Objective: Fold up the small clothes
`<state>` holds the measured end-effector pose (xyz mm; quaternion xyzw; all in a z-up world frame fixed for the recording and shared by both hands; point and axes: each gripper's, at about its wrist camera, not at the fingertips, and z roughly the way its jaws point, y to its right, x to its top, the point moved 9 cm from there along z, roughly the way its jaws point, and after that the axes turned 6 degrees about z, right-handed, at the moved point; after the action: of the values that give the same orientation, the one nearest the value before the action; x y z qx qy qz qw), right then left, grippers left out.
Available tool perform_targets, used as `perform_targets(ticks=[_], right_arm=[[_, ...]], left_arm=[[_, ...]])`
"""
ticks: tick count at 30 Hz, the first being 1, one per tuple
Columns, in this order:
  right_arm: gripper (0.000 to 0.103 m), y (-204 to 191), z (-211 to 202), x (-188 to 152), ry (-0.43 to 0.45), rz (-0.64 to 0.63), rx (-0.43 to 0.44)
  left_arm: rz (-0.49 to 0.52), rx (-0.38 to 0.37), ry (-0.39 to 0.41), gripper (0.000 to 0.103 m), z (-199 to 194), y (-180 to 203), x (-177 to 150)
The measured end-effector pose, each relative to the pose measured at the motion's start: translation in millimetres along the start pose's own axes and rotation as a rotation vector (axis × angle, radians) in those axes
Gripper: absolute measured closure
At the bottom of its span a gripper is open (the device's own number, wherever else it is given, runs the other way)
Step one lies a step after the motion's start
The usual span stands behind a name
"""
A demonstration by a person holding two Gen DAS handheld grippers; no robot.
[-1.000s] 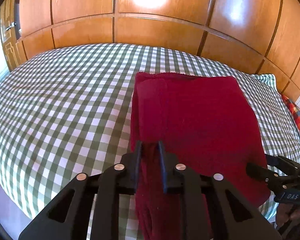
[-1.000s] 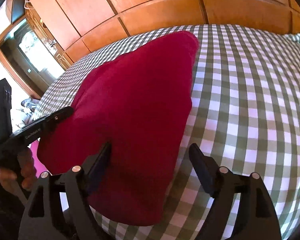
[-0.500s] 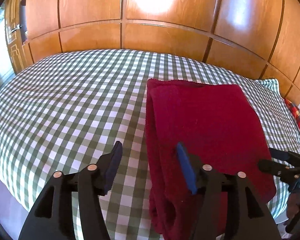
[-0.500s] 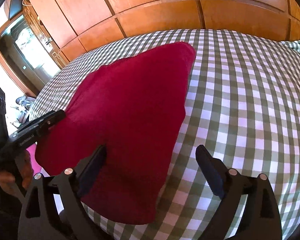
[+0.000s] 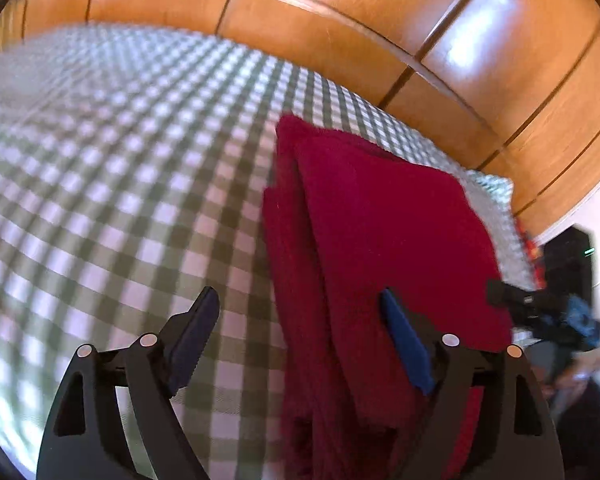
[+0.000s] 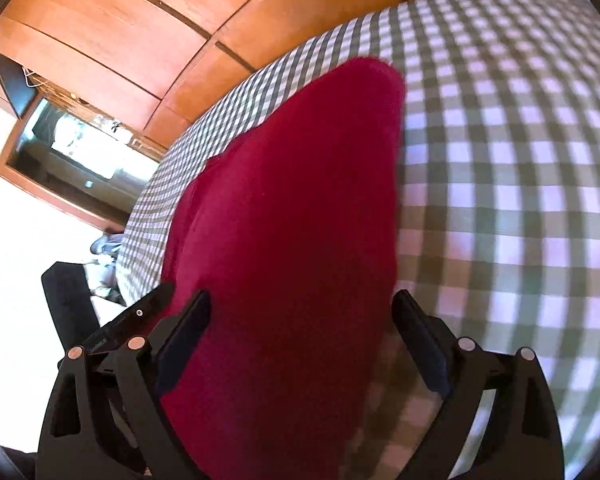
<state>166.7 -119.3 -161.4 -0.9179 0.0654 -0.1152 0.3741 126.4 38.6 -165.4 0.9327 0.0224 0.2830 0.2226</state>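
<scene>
A dark red garment (image 5: pixel 384 232) lies folded flat on the green-and-white checked bed (image 5: pixel 112 184). My left gripper (image 5: pixel 300 316) hovers over its near left edge with the jaws opening. The folded edge lies below the gap and the pads do not press on it. In the right wrist view the garment (image 6: pixel 296 208) runs away from me. My right gripper (image 6: pixel 304 316) stands open over its near end, the cloth under the gap and not gripped. Each gripper shows at the edge of the other's view: the right gripper (image 5: pixel 516 304) and the left gripper (image 6: pixel 140 320).
Wooden wardrobe panels (image 5: pixel 340 32) rise behind the bed. A checked pillow (image 5: pixel 492 192) and a bit of colourful plaid cloth (image 5: pixel 534 252) lie at the far right. The bed's left edge (image 6: pixel 136 236) drops to a pale floor, with a doorway (image 6: pixel 72 160) beyond.
My left gripper has let go of the red garment's edge and its jaws have spread wide. Both views have rolled and shifted, and my right gripper now sits over the garment's near end.
</scene>
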Motion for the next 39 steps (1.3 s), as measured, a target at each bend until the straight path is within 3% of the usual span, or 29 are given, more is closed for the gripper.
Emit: perform_targets(ticks=[2, 4, 5, 6, 10, 17, 24, 30, 33, 35, 36, 38, 39], right_arm=[[0.011, -2, 12, 0, -0.015, 0.015, 0.024], [0.011, -7, 20, 2, -0.013, 0.005, 0.036], [0.014, -9, 21, 1, -0.012, -0.003, 0.034], [0.021, -11, 21, 1, -0.013, -0.012, 0.027], [0.048, -16, 7, -4, 0.009, -0.04, 0.028], [0.051, -10, -62, -16, 0.138, -0.061, 0.001], [0.051, 56, -171, -7, 0.342, 0.04, -0.094], [0.051, 117, -241, 16, 0.491, 0.137, -0.182], [0.049, 153, -250, 24, 0.518, 0.207, -0.235], [0.047, 180, -244, 25, 0.514, 0.237, -0.325], [0.043, 199, -237, 21, 0.499, 0.269, -0.374], [0.035, 218, -226, 15, 0.494, 0.32, -0.377], [0.022, 225, -225, 10, 0.516, 0.338, -0.403]], left_arm=[[-0.04, -0.08, -0.008, 0.024, 7, -3, -2], [-0.062, -0.166, -0.006, 0.039, 12, -2, -3], [-0.074, -0.208, -0.007, 0.053, 14, 1, -3], [-0.085, -0.254, -0.007, 0.056, 16, 5, -4], [-0.031, -0.264, 0.021, 0.07, 9, 20, 0], [0.088, -0.346, 0.004, 0.071, 12, 92, 7], [0.3, -0.449, -0.079, 0.071, 73, 236, 28], [0.449, -0.45, -0.122, 0.071, 142, 347, 52], [0.505, -0.41, -0.151, 0.071, 179, 382, 57], [0.541, -0.346, -0.176, 0.071, 206, 396, 53], [0.565, -0.295, -0.198, 0.071, 225, 400, 49], [0.624, -0.221, -0.229, 0.07, 247, 394, 36], [0.642, -0.205, -0.218, 0.068, 251, 396, 32]])
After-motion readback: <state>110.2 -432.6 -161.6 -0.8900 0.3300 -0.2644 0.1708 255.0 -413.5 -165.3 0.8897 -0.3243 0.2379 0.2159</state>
